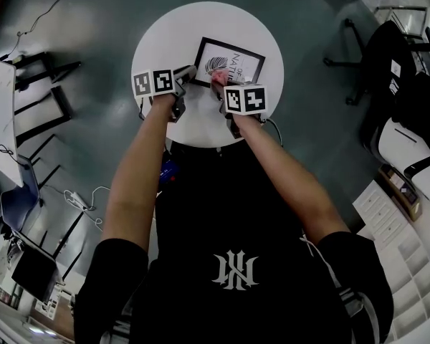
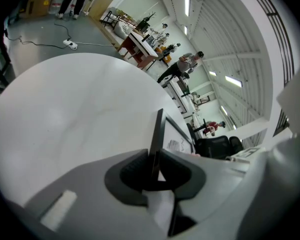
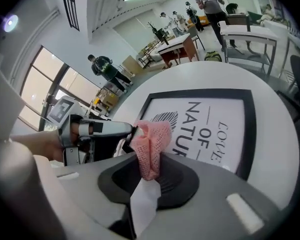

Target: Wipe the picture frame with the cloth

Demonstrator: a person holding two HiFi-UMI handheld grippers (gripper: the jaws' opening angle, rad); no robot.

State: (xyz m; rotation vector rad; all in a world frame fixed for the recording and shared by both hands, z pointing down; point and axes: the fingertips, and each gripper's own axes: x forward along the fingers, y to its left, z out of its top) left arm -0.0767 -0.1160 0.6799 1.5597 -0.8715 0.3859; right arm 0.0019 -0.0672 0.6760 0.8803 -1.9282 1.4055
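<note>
I have the left tongs (image 1: 184, 75) pressed together on the near left edge of the black-framed picture with the white "LOVE OF NATURE" print (image 1: 233, 59). In the left gripper view that thin black edge (image 2: 157, 134) runs straight between the two pads, seen edge-on. I cannot tell whether that corner is raised off the surface.

The right tongs (image 1: 218, 84) are pinching the pink mesh cloth (image 1: 218, 79). In the right gripper view the cloth (image 3: 151, 144) stands bunched above the jaws, over the near left corner of the frame (image 3: 210, 129) and just beside the tip of the left tongs (image 3: 97, 131). I cannot tell whether it touches the glass.

The frame sits on the far right part of the round white tabletop (image 1: 165, 41), turned at an angle, with its far right corner near the rim. Wide white surface shows to the left of the frame and behind the left tongs (image 2: 80, 114). The two tongs are close together at the same corner, so there is little room between them. The rest of the print lies open to the right of the cloth.

Around the tabletop is dark grey floor (image 1: 100, 27), with a black office chair (image 1: 387, 56) well apart on the right.
</note>
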